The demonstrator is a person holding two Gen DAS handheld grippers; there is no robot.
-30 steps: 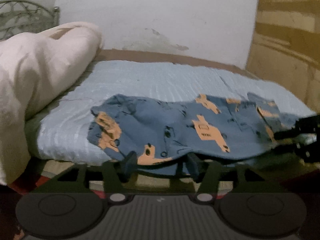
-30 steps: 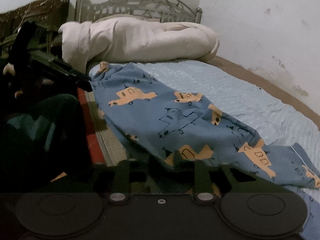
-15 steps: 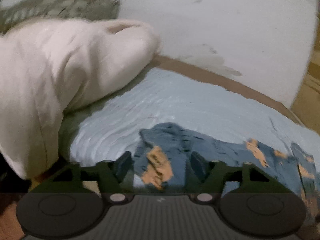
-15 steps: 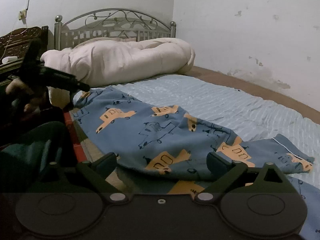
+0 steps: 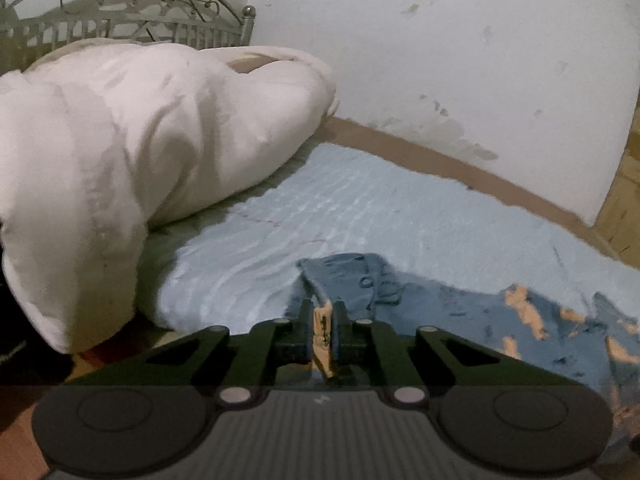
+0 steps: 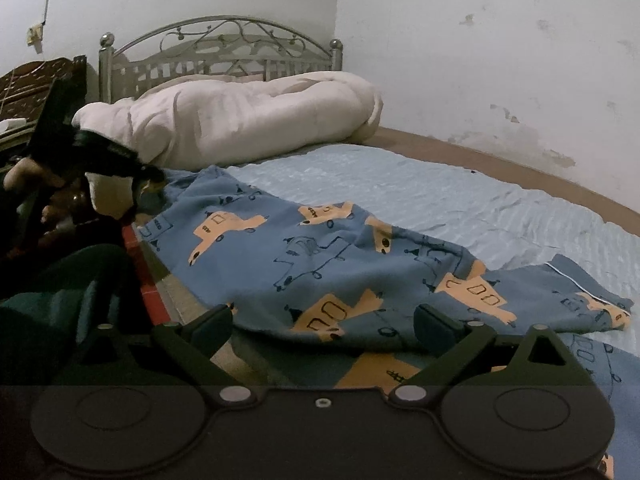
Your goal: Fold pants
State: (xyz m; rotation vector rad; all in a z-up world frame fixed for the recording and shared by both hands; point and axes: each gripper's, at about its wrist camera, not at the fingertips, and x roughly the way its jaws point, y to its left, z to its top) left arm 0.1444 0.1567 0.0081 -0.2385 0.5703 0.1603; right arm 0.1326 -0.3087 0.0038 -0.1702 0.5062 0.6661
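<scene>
Since half a second ago my left gripper (image 5: 324, 330) has closed: its fingers, which stood apart over the cloth, are now pinched narrow on a ridge of the pants (image 5: 440, 320), with blue and orange fabric squeezed up between them. My right gripper (image 6: 324, 324) has stayed wide apart, hovering low at the near hem with nothing between its fingers.

The pants (image 6: 340, 264) lie stretched along the near side of the bed (image 6: 440, 200), on the pale blue sheet, one end at my left gripper near the bed's edge, the other trailing off towards my right side, where a leg end lies wrinkled. A rumpled white duvet (image 5: 140, 152) is piled by the metal headboard (image 6: 224, 52), well apart from the cloth.

I judge the step in hand to be securing the second grasp before lifting. To do it well I should lower the right fingers onto the hem and close on the full thickness of the layers, not the top layer alone. Then both ends should rise together, evenly, so the cloth hangs taut and does not twist. The left pinch looks shallow and bunched; a hard tug could slip it, so I would move gently and keep the fold on the open sheet.
</scene>
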